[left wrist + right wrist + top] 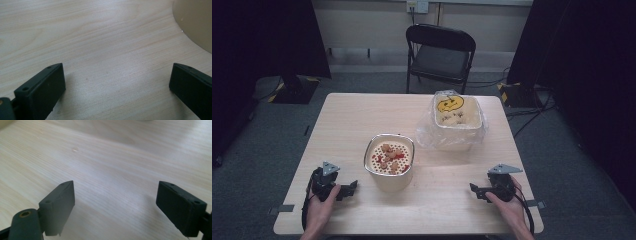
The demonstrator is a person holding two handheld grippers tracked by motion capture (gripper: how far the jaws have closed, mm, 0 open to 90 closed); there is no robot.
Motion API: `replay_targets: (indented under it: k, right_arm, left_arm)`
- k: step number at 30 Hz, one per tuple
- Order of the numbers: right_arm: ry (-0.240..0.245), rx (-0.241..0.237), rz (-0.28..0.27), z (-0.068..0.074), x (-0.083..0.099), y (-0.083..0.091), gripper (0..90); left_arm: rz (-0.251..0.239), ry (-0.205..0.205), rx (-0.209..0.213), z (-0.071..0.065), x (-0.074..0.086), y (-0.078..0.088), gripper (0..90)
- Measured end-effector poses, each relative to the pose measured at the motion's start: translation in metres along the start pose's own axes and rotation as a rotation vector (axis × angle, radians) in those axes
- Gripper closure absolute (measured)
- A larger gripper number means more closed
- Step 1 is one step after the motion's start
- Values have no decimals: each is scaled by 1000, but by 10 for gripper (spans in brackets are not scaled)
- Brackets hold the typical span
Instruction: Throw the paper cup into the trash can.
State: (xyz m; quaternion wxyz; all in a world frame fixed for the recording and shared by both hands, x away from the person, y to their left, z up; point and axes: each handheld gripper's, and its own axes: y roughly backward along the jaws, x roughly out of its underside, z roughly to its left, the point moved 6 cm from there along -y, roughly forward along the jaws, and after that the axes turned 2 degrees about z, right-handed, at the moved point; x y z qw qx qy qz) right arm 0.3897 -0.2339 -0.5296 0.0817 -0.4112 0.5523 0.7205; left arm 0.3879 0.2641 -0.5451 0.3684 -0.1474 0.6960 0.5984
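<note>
Flanking the strainer pot (389,161) of food pieces, the left gripper (348,189) and right gripper (476,191) rest near the table's (362,115) front edge, jaws apart and empty; behind the pot, a bag-lined tub (455,120) bears a pumpkin face, writing illegible.
</note>
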Motion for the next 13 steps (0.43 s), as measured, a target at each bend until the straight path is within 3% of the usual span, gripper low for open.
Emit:
replay_targets:
  k: [2, 5, 13]
  right_arm:
    - [-15, 5, 11, 0, 5, -3, 141]
    - [22, 63, -13, 2, 8, -6, 121]
    - [29, 58, -26, 1, 7, -9, 99]
  left_arm:
    - [0, 0, 0, 0, 0, 0, 0]
    - [0, -1, 0, 0, 0, 0, 0]
    - [1, 0, 0, 0, 0, 0, 0]
